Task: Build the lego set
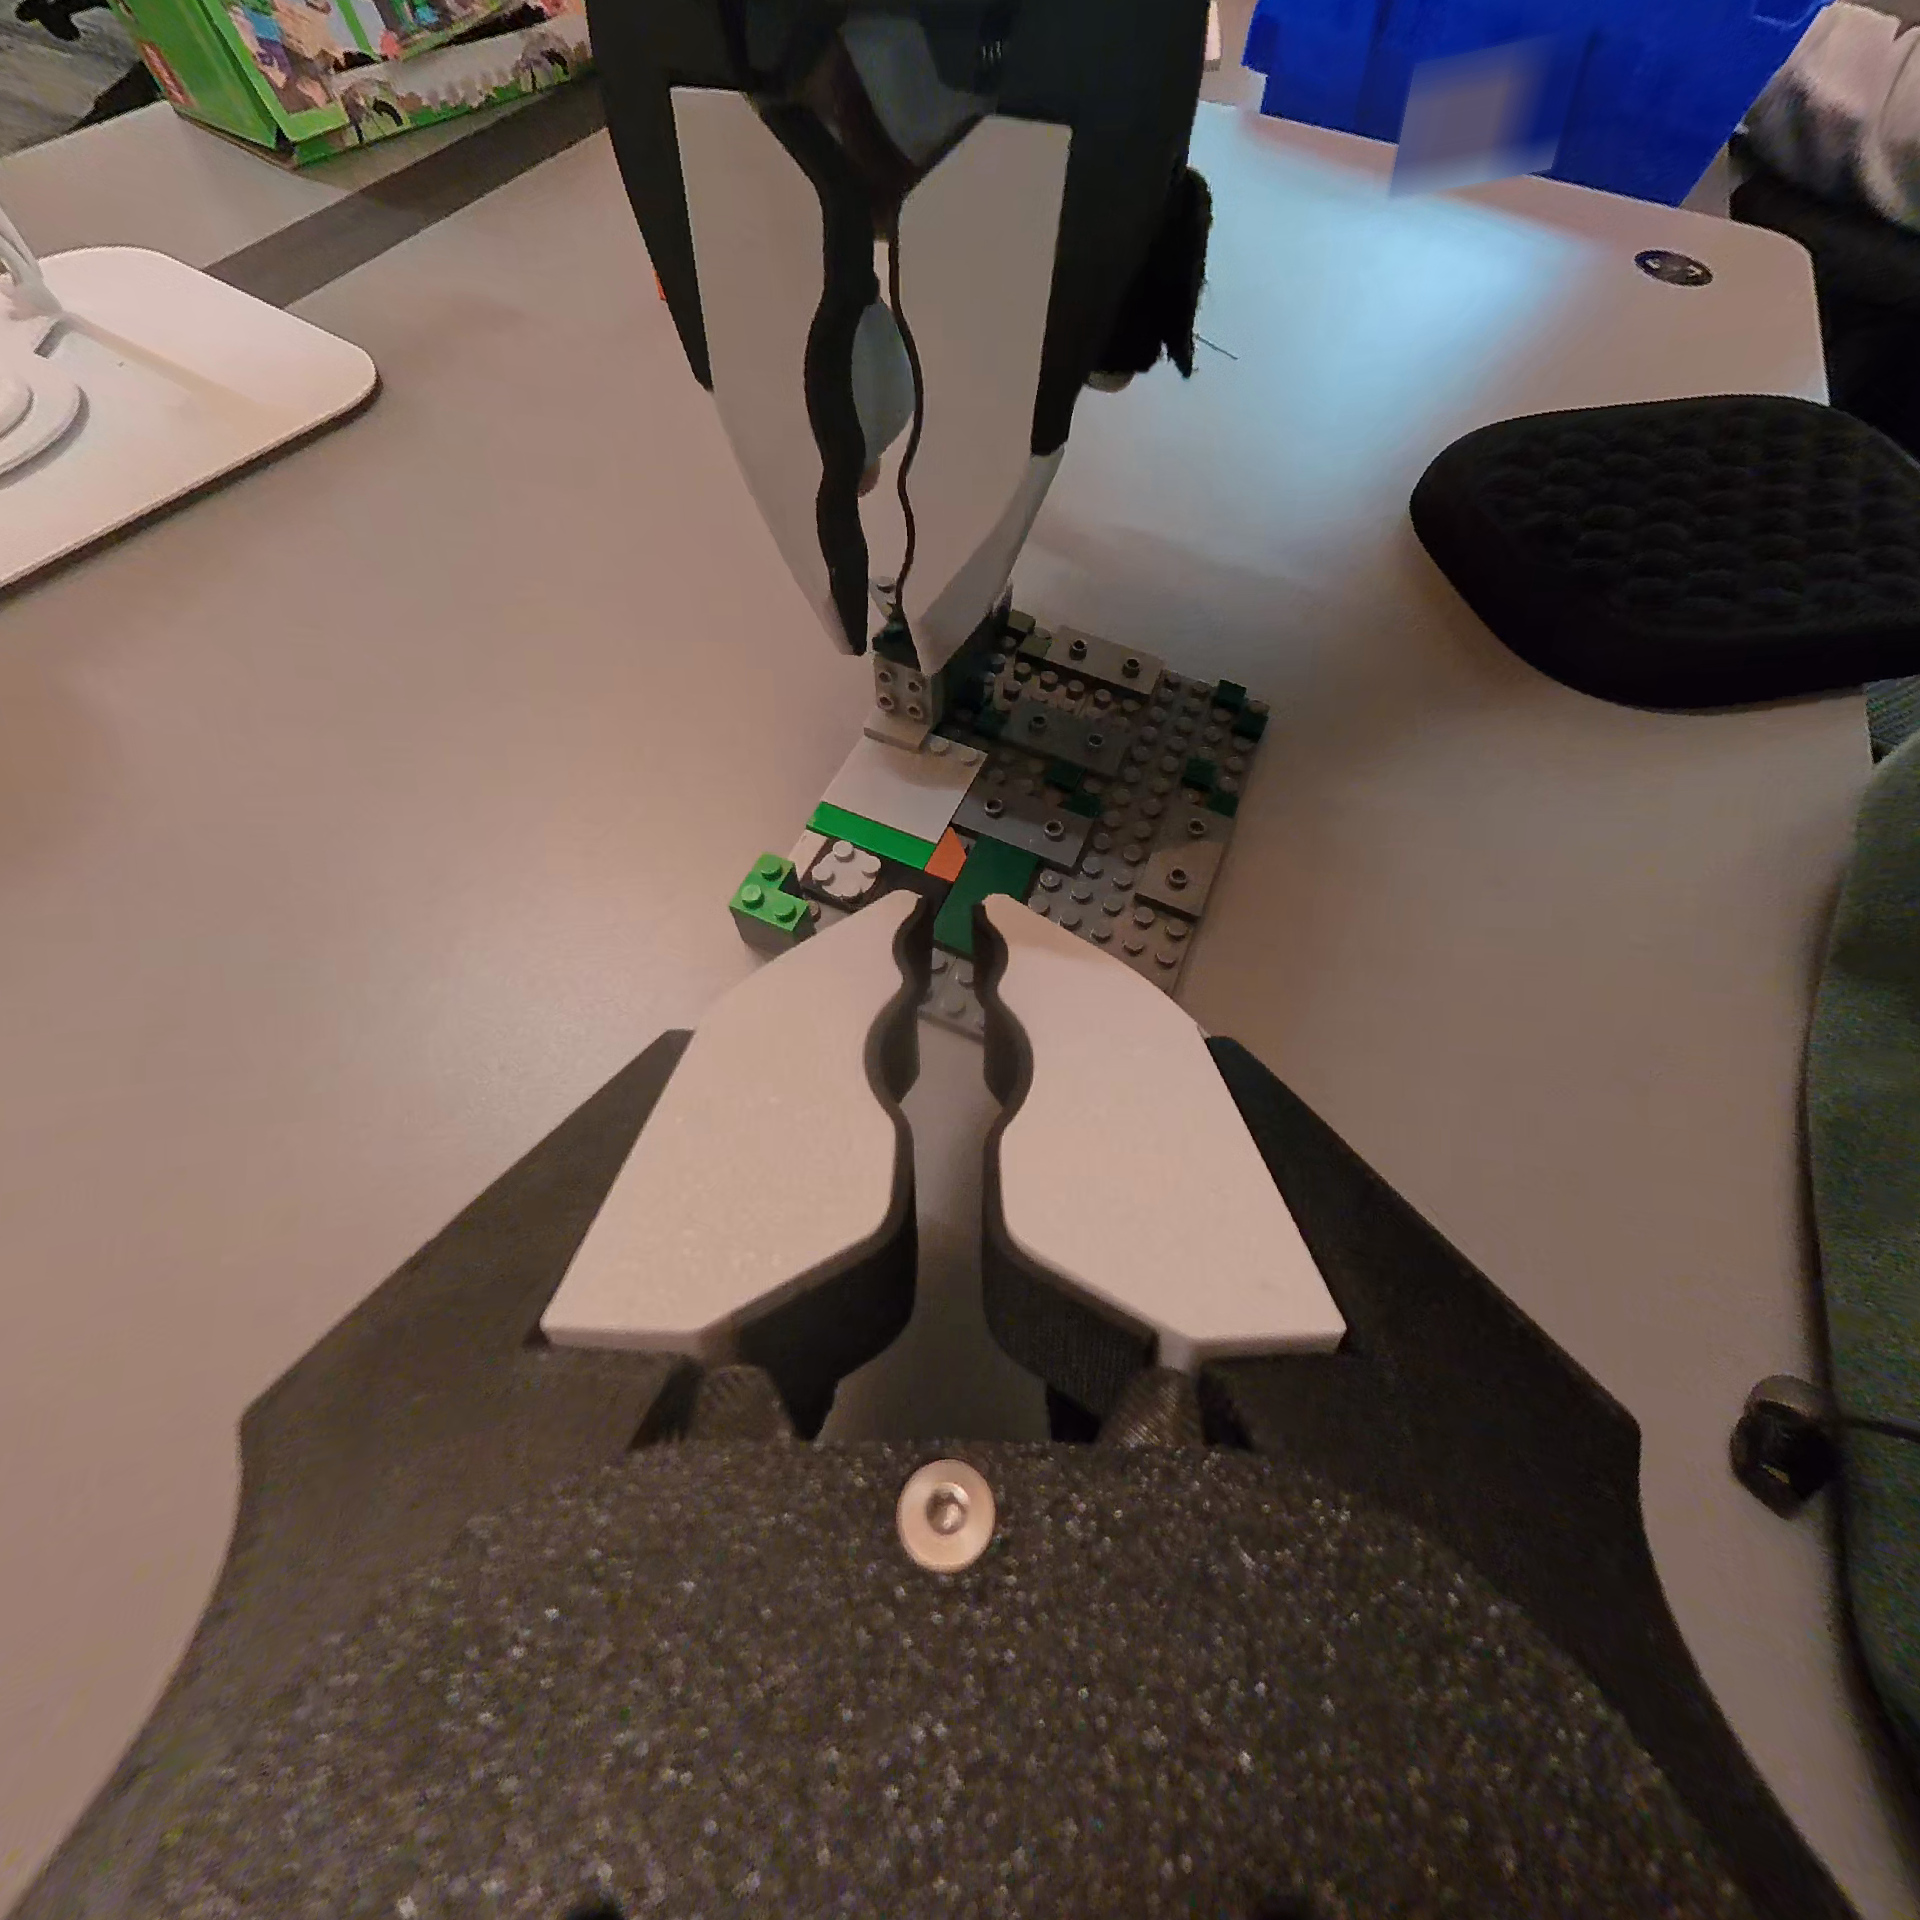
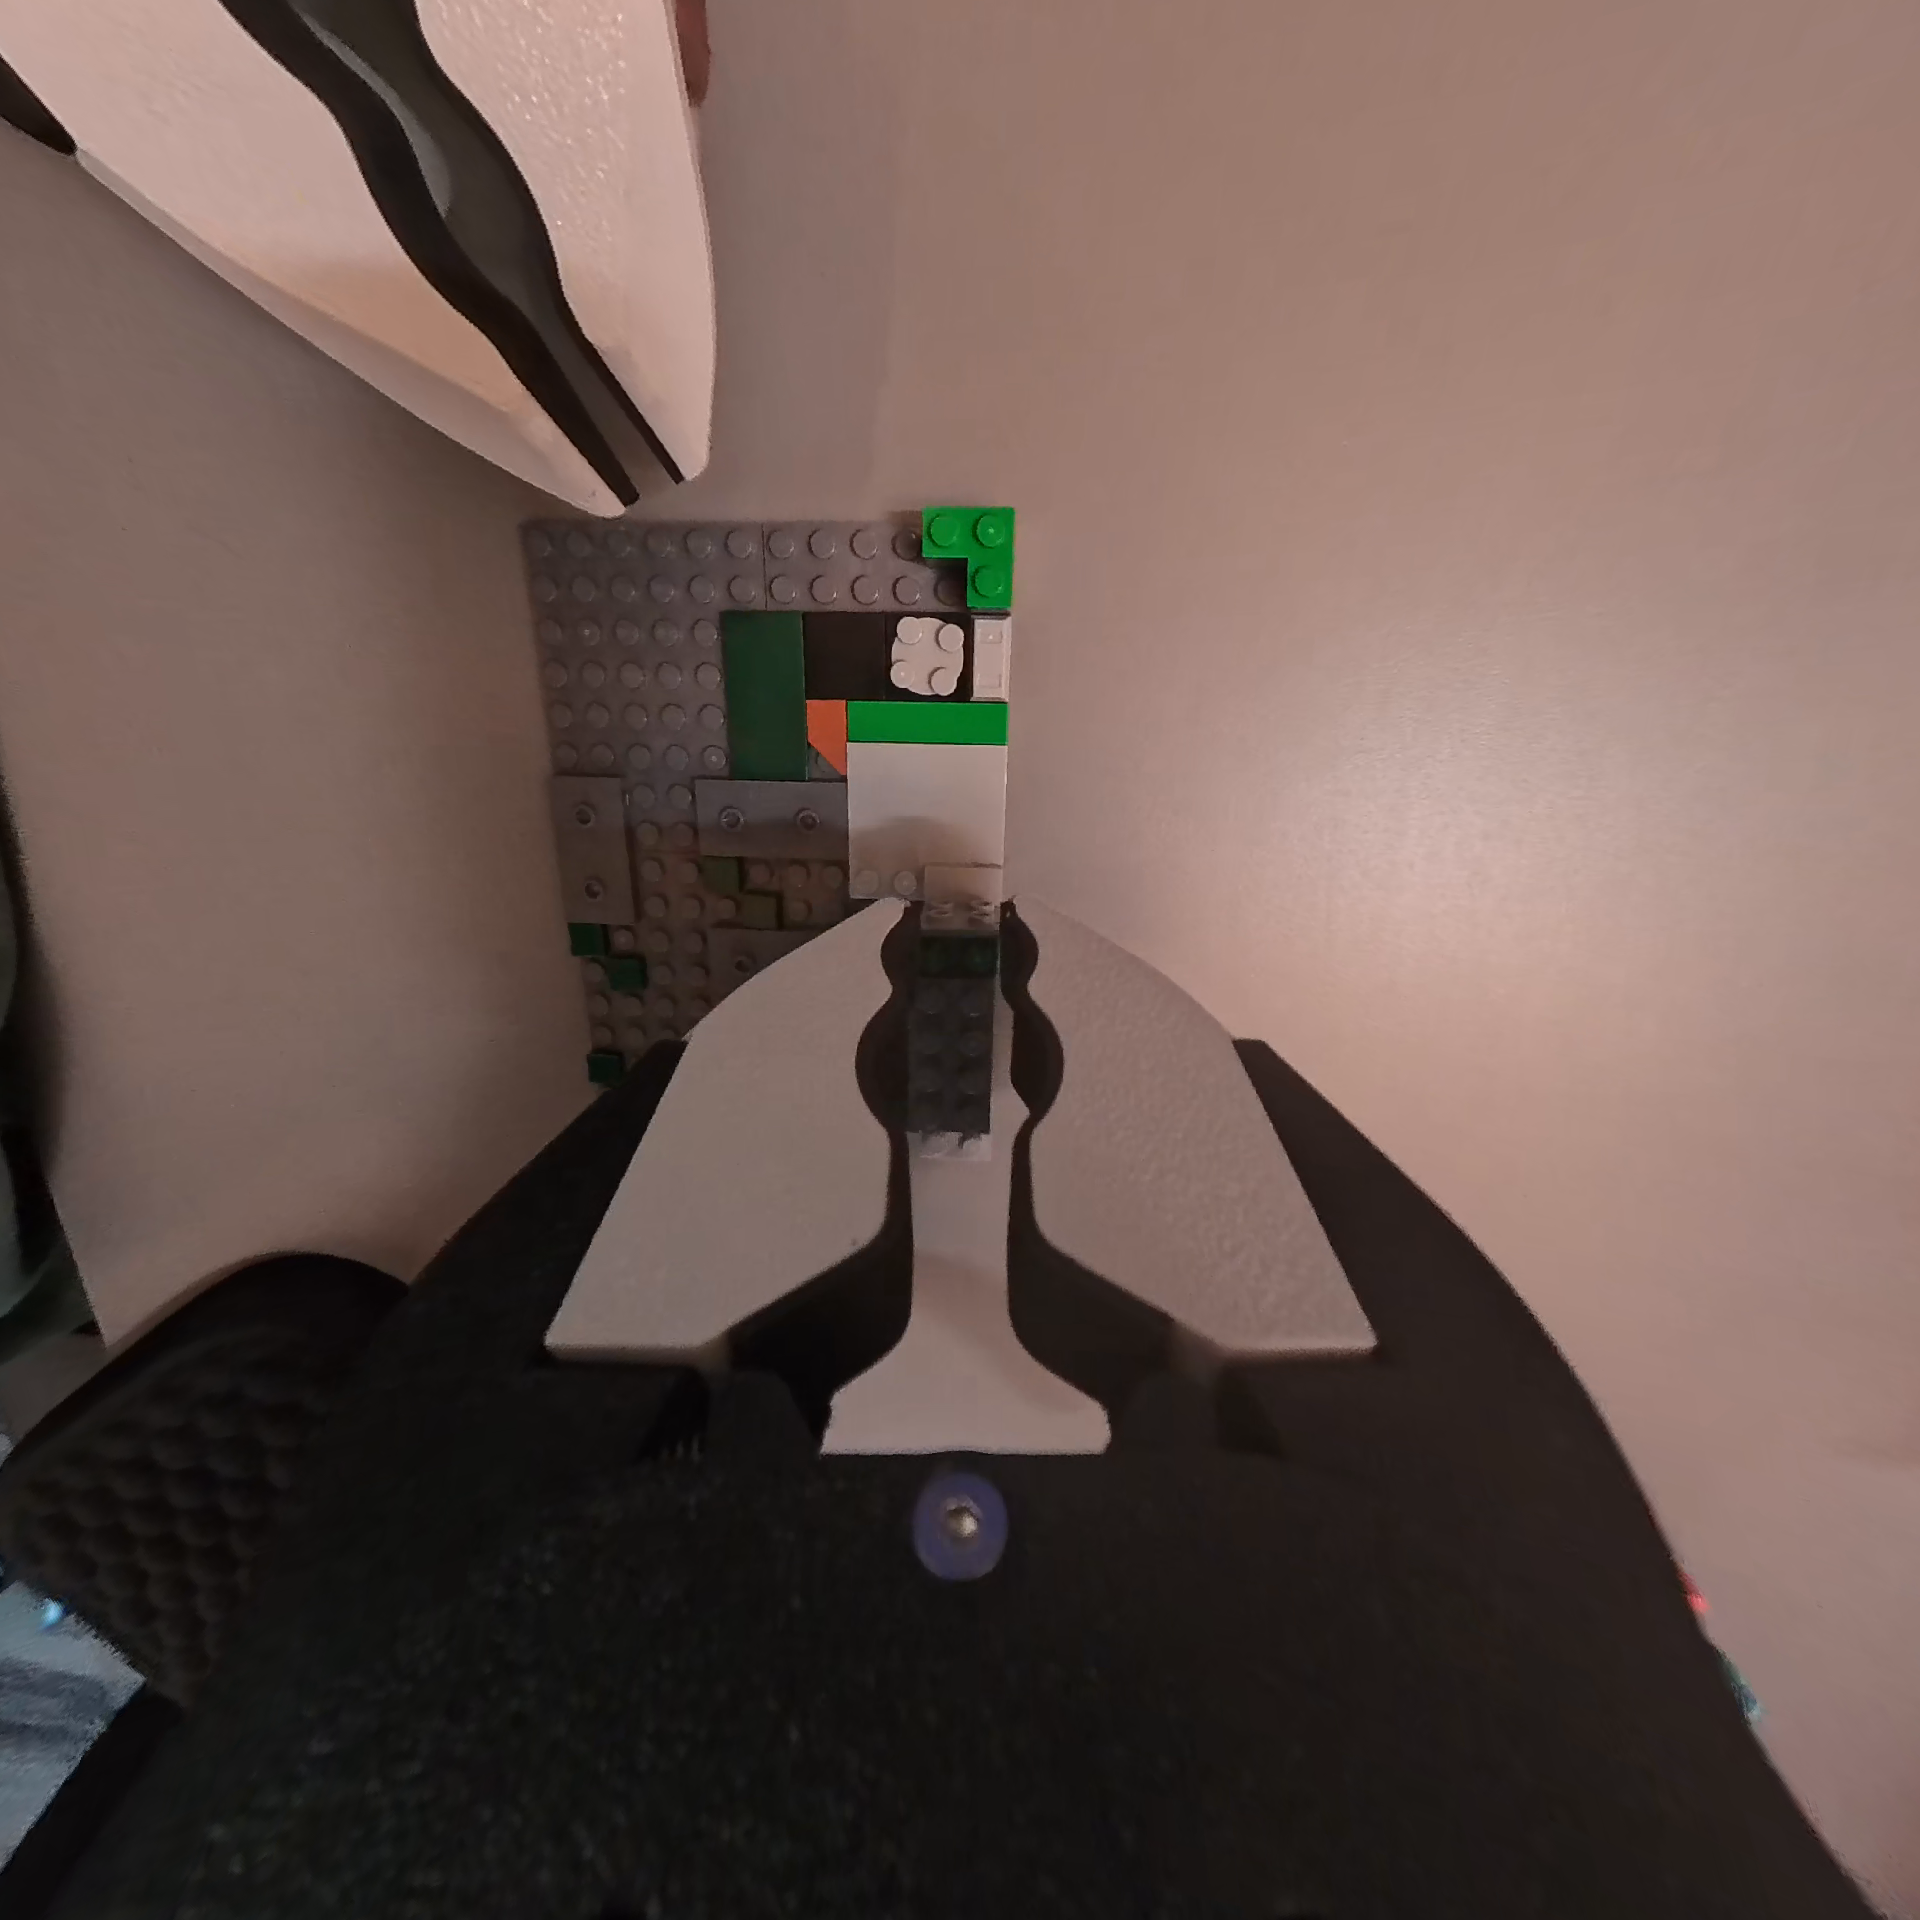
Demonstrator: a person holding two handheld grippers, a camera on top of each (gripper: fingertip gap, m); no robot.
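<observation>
A: Task thing? Where?

B: Flat grey studded lego baseplate build (image 2: 634, 675), centre of the right wrist view and just above centre in the left wrist view, lying on the plain beige tabletop (image 1: 468, 779). It carries a bright green L-shaped corner brick (image 2: 971, 551), a smooth light grey square tile (image 2: 925, 810), a bright green strip (image 2: 925, 722), a small orange wedge (image 2: 828, 727) and a dark green tile (image 2: 764, 691).

A: Right gripper?

B: Right gripper (image 2: 954, 914) has its jaws nearly together, clamped on a stack of dark grey studded bricks (image 2: 951, 1039) at the lower edge of the build in its own view. In the left view the stack stands upright at the build's upper left corner.

A: Left gripper?

B: Left gripper (image 1: 951, 909) jaws narrowly apart, nothing between them, tips over the build's near edge by the dark green tile; can't tell if they touch it.

A: Surroundings?

B: Left view: black textured pad (image 1: 1683, 551) centre right, green printed box (image 1: 343, 73) upper left, white flat stand base (image 1: 156, 384) left, blue plastic bin (image 1: 1507, 83) upper right.
</observation>
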